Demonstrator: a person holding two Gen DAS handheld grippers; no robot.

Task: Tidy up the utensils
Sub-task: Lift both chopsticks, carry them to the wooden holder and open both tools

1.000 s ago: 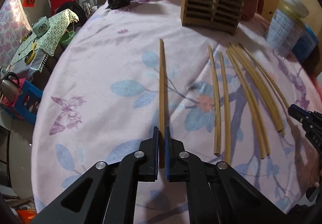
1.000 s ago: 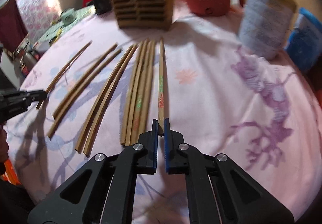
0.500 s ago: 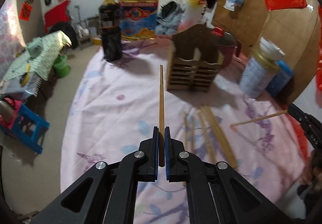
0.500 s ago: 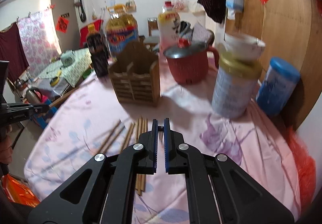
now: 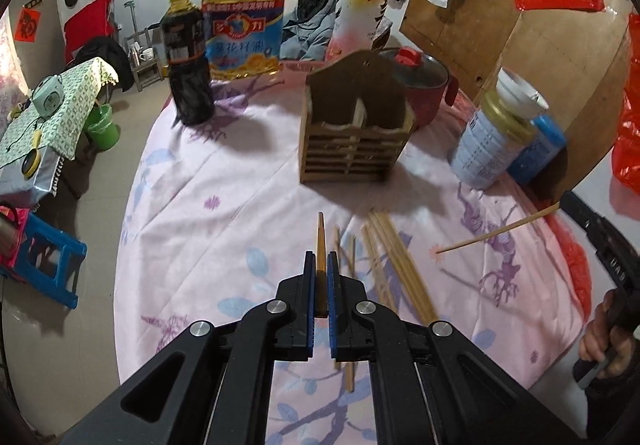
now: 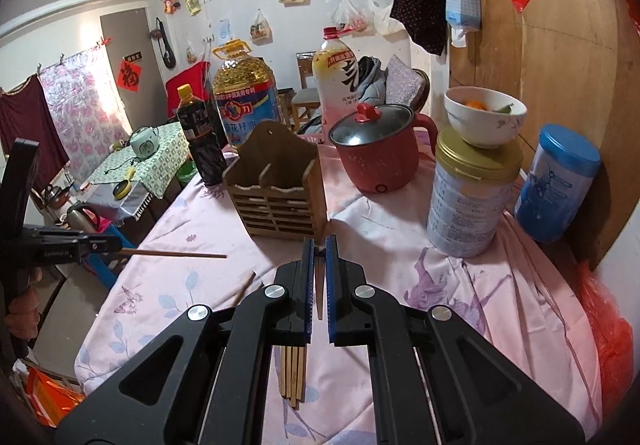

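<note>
L gripper [image 5: 319, 273] was clamped tight on one chopstick [image 5: 320, 241], held by its thick end, tip sticking out fwd. R gripper [image 6: 318, 277] was likewise pinched shut on another chopstick [image 5: 498, 231], seen from the left view jutting out over the counter [image 5: 224, 213]. Loose chopsticks [image 5: 394, 257] lay on the cloth just past the fingers. Farther off stood the wooden holder [image 5: 354, 137], w/ two open slots. Risks: thin sticks could pivot in such a narrow pinch; long tips could catch the holder's rim or divider & tip it; both hands converging could cross sticks.
</note>
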